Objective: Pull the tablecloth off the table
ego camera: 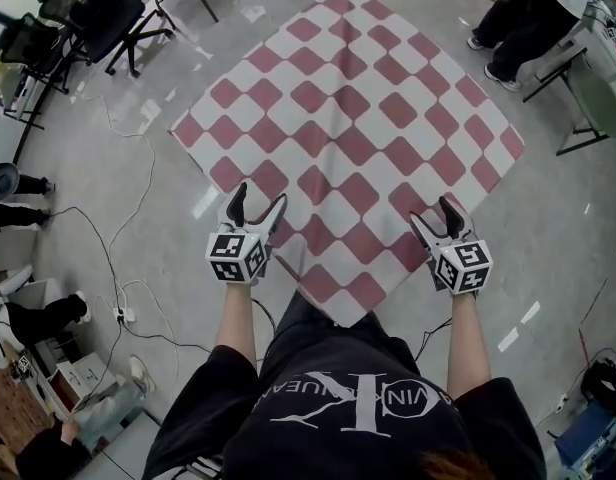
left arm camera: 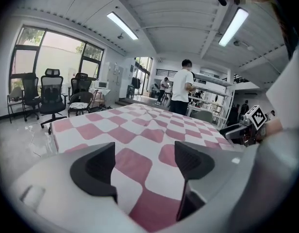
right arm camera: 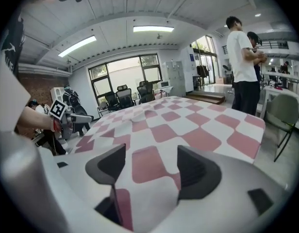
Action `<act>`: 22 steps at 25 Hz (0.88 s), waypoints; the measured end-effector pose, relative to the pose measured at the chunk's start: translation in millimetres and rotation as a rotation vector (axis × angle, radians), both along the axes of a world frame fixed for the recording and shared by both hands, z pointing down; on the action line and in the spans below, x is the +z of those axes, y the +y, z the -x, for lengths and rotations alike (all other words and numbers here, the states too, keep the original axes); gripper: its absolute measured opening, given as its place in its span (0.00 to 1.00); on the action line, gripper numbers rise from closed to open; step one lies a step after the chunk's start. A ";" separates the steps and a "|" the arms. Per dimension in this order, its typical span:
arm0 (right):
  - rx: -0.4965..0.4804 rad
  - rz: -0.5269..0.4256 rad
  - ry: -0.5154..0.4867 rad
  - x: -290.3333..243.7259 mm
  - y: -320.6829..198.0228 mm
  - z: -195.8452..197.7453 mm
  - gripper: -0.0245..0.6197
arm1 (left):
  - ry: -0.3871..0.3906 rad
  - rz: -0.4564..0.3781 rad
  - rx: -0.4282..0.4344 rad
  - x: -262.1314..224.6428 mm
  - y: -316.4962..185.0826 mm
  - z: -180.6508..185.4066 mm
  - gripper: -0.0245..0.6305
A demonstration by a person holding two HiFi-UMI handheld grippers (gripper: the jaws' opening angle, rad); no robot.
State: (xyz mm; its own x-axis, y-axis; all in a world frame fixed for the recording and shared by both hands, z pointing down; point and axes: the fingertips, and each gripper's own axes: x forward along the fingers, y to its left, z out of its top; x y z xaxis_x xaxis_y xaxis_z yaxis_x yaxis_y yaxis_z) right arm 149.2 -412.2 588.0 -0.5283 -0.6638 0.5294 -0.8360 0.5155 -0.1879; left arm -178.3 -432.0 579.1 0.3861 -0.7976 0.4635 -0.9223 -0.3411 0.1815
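Item: red-and-white checked fabric tablecloth (ego camera: 358,118), spread flat over the table and hiding it completely. One corner points to the operator at 6 o'clock in the head view.
Left gripper (ego camera: 258,198): jaws spread wide and pinching nothing. Checked fabric shows between the pads, which do not press on it.
Right gripper (ego camera: 432,211): jaws likewise spread and pinching nothing, with fabric between the pads.
Bearing: the bulk of the cloth lies at 12 o'clock from both grippers. The near corner sits between them, at 4 o'clock from the left and 8 o'clock from the right.
Edge axes: the left edge runs 11 to 5 o'clock, the right edge 1 to 7.
Nearer hand: judged equal, as each gripper stands at its own edge.
Next move, judged: pinch both edges, then draw the cloth toward 6 o'clock.
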 end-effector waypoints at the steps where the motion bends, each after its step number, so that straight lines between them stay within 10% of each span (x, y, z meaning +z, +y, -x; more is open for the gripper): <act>1: 0.003 0.008 0.017 3.3 -5.2 -2.9 0.50 | -0.006 0.008 0.000 3.7 -5.7 2.7 0.60; 22: 0.278 0.171 0.164 35.8 -97.0 -92.4 0.54 | -0.104 0.257 -0.047 53.0 -83.4 66.7 0.67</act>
